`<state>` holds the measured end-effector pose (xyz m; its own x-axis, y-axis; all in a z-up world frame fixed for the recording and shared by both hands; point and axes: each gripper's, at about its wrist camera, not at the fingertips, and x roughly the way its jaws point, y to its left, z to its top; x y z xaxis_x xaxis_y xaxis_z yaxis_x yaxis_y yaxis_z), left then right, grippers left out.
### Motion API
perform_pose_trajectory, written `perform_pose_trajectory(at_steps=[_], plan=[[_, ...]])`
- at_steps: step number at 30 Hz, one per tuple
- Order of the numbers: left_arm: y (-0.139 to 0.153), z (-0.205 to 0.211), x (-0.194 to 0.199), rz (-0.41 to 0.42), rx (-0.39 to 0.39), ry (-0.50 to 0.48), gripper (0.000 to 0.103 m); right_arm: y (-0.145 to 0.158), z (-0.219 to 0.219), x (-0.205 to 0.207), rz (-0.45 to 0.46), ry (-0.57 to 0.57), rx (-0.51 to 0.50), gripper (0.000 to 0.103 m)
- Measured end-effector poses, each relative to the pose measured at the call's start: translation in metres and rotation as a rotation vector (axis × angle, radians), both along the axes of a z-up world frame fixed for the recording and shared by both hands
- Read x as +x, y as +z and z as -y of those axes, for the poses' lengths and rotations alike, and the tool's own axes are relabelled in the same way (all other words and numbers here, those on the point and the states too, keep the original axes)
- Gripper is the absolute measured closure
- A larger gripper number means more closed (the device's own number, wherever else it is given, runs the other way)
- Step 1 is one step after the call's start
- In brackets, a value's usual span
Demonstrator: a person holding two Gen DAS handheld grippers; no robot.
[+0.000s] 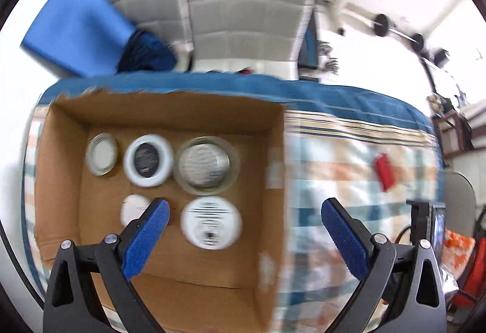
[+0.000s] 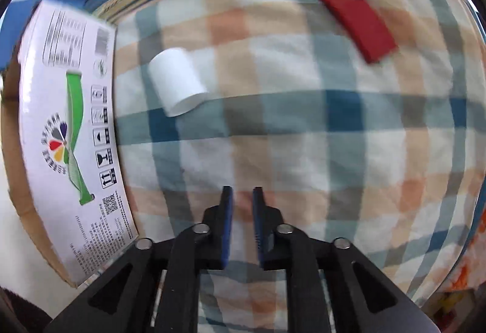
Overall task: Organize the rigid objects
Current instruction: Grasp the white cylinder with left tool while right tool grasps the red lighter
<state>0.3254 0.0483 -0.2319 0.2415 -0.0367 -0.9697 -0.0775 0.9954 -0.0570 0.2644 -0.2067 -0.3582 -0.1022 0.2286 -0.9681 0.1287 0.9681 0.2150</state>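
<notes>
Right gripper hangs low over the checked bedcover, its blue-lined fingers drawn close together with only a narrow gap showing between them and nothing in that gap. Up and to the left, a white cylinder lies tipped on its side on the cloth, well apart from the fingertips. Far up on the right, a flat red block rests at a slant, blurred. Along the left edge stands the cardboard box, its white printed outer wall facing us, near the cylinder but not touching it.
</notes>
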Motion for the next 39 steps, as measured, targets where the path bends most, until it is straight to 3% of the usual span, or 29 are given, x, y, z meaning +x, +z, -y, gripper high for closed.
perform_pose_trajectory(at_steps=[2, 4, 8, 14, 21, 27, 28, 29, 30, 31, 33, 35, 39], plan=[[0.004, 0.025, 0.003, 0.004, 0.001, -0.053, 0.0, 0.015, 0.028, -0.011, 0.036, -0.068, 0.026, 0.047], [0.002, 0.052, 0.007, -0.016, 0.015, -0.101, 0.0, 0.031, 0.057, -0.018, 0.069, -0.123, 0.026, 0.036], [-0.02, 0.094, 0.022, -0.111, -0.047, -0.14, 0.0, 0.051, 0.097, -0.018, 0.094, -0.153, -0.013, 0.036], [-0.072, 0.133, 0.041, -0.207, 0.063, -0.118, 0.0, 0.054, 0.113, 0.033, 0.115, -0.137, -0.062, 0.036], [-0.126, 0.135, 0.051, -0.303, 0.118, -0.04, 0.001, 0.027, 0.105, 0.092, 0.118, -0.036, -0.066, 0.037], [-0.159, 0.134, 0.057, -0.362, 0.082, -0.028, 0.001, -0.009, 0.087, 0.128, 0.08, 0.029, -0.045, 0.037], [-0.161, 0.133, 0.058, -0.356, 0.075, -0.031, 0.008, -0.015, 0.084, 0.132, 0.069, 0.042, -0.053, 0.038], [-0.163, 0.132, 0.058, -0.352, 0.071, -0.029, 0.025, -0.021, 0.081, 0.134, 0.059, 0.054, -0.069, 0.039], [-0.166, 0.129, 0.059, -0.359, 0.061, -0.024, 0.035, -0.025, 0.078, 0.136, 0.052, 0.068, -0.096, 0.042], [-0.17, 0.127, 0.059, -0.374, 0.045, -0.019, 0.053, -0.028, 0.077, 0.137, 0.047, 0.083, -0.133, 0.052], [-0.172, 0.125, 0.059, -0.376, 0.041, -0.023, 0.057, -0.028, 0.074, 0.139, 0.035, 0.097, -0.156, 0.054], [-0.17, 0.128, 0.06, -0.362, 0.035, -0.04, 0.072, -0.029, 0.073, 0.139, 0.01, 0.112, -0.176, 0.059], [-0.167, 0.131, 0.056, -0.359, 0.002, -0.055, 0.074, -0.029, 0.084, 0.126, -0.037, 0.115, -0.154, 0.062]])
